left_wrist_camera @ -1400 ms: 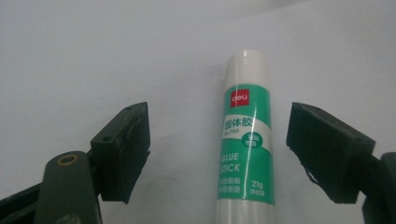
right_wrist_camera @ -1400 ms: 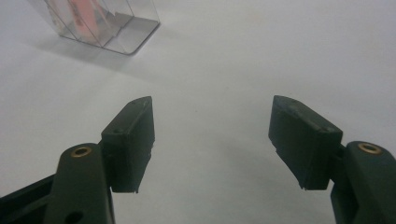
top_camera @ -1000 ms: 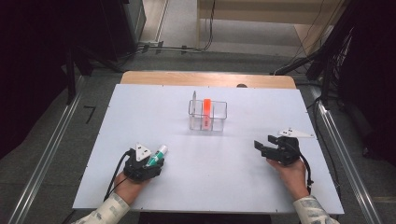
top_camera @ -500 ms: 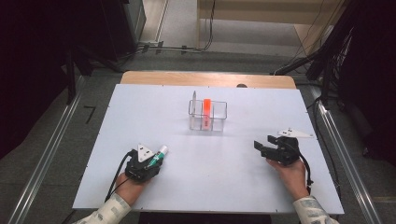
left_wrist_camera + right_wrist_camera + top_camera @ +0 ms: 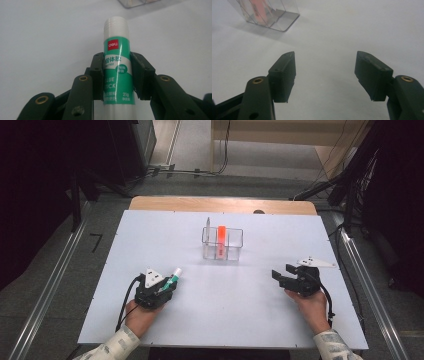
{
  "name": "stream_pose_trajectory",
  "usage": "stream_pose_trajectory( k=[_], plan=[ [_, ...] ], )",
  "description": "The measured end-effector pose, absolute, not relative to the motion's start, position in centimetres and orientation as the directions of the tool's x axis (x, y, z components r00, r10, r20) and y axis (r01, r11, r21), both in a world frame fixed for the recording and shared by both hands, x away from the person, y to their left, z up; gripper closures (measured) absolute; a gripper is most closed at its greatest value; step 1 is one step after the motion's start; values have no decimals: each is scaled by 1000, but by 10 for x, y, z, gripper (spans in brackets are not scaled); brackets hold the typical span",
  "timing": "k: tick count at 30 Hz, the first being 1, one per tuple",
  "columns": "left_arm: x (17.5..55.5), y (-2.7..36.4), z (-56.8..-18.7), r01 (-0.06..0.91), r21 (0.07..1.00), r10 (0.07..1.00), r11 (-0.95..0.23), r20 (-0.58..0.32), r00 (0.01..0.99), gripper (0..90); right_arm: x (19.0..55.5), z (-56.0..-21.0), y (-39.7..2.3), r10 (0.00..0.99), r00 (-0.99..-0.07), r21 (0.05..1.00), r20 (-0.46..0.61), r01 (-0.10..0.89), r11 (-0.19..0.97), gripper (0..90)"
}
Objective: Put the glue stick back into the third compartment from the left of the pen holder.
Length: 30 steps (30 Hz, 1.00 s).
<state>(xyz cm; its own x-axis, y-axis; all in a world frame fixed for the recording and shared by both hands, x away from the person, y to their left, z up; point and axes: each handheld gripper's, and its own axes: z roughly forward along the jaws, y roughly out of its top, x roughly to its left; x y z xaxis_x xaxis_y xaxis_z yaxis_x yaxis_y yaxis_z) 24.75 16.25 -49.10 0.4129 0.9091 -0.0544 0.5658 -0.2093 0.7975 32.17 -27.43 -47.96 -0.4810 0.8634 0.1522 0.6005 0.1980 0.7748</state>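
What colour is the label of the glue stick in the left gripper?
Green, with a small red logo; the glue stick has a white cap. It shows best in the left gripper view.

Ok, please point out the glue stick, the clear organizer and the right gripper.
glue stick (image 5: 117,75), left gripper view, green label.
clear organizer (image 5: 235,251), high view, front wall.
right gripper (image 5: 325,75), right gripper view, midway between open jaws.

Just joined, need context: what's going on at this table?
A person works with two handheld tools at a white table. The left tool has just closed on a green-and-white glue stick, its jaws pressing both sides. The right tool rests open with nothing between its jaws. A clear organizer holding an orange item stands mid-table.
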Motion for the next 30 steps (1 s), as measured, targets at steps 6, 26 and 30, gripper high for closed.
stream_pose_trajectory(
  k=[6,26,30],
  plan=[
    [253,148,-484,539,820,896,-192,-77,436,655,320,-478,-271,852,-502,789,152,581,202,518],
    [289,74,-453,466,867,825,-176,-128,550,655,327,-464,-246,822,-558,820,111,519,242,881],
    [296,58,-448,455,870,814,-191,-119,568,655,331,-460,-234,804,-583,830,113,501,246,880]
  ],
)
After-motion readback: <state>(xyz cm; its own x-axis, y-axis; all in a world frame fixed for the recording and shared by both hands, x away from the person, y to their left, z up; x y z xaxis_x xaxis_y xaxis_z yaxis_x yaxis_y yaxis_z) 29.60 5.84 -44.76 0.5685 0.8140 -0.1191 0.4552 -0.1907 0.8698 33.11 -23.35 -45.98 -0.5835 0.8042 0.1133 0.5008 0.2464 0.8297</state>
